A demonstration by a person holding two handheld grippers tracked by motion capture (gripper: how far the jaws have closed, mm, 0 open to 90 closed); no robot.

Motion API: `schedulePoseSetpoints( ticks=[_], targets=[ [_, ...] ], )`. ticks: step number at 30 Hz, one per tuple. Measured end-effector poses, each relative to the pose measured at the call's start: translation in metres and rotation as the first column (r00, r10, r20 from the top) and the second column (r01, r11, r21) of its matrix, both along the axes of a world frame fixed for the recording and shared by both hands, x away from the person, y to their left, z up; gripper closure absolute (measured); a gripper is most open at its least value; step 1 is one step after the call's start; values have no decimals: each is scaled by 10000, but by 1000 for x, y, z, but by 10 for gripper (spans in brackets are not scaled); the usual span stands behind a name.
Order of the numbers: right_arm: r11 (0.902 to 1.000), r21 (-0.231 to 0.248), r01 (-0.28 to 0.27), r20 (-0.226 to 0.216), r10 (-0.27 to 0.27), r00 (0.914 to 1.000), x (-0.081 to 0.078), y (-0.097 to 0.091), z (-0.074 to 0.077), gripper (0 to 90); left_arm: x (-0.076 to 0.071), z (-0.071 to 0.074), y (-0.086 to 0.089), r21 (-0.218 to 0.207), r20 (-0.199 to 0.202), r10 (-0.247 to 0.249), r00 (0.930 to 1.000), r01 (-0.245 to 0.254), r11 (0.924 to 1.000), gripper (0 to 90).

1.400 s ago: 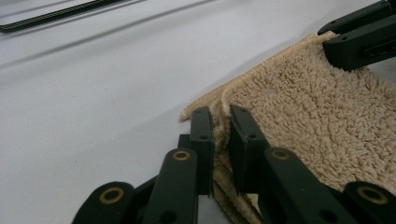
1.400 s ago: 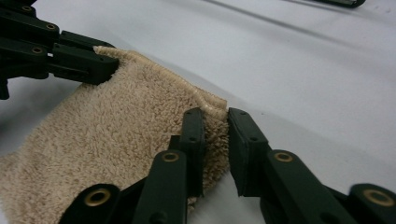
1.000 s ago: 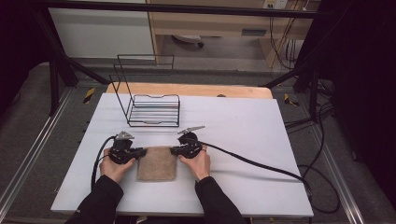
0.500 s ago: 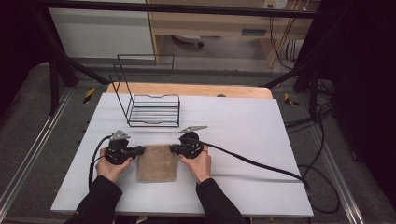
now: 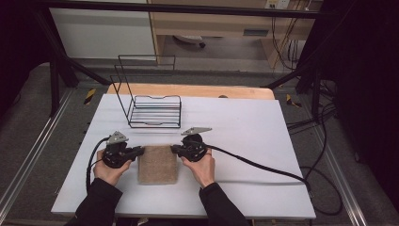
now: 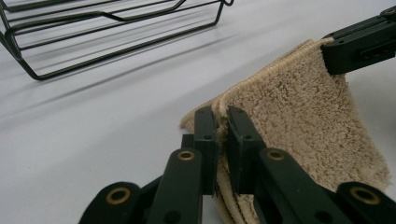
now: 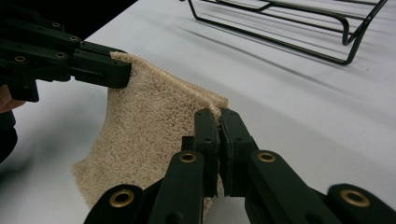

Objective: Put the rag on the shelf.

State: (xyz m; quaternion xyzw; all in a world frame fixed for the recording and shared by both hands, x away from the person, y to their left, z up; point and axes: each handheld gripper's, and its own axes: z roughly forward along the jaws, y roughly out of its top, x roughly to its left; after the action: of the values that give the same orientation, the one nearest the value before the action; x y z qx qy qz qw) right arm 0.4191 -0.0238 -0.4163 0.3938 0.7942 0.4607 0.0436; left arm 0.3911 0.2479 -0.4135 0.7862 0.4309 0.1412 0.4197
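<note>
Near the table's [image 5: 263, 122] front edge, each hand-held gripper, left [image 5: 140, 151] and right [image 5: 175, 149], pinches a far corner of the folded beige towel [image 5: 157, 165]. Soft and limp, it looks best held by both corners, below the wire rack [image 5: 155, 112].

A white table top [image 5: 263, 141] was observed, laid over a wooden board [image 5: 235, 91] whose far edge was exposed beyond it. A black wire rack [image 5: 153, 110] was found standing on the far left part of the surface, its tall open frame raised at the far-left side. A folded beige towel [image 5: 157, 164] was noted near the front edge, well apart from the rack; its far edge was seen lifted slightly off the surface. Two black cables [image 5: 263, 167] were recorded trailing across the top.
</note>
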Motion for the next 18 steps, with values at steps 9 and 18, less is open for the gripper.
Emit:
schedulePoseSetpoints(
  ticks=[9, 18],
  targets=[
    [9996, 264, -72, 321, 63, 9995, -8, -3, 10, 870, -8, 10, 1, -92, 381, -73, 9992, 76, 9999, 833],
    [9987, 500, -84, 655, 51, 9978, -14, -7, 21, 871, -14, 22, 0, -246, 766, -141, 9970, 161, 9996, 834]
  ],
)
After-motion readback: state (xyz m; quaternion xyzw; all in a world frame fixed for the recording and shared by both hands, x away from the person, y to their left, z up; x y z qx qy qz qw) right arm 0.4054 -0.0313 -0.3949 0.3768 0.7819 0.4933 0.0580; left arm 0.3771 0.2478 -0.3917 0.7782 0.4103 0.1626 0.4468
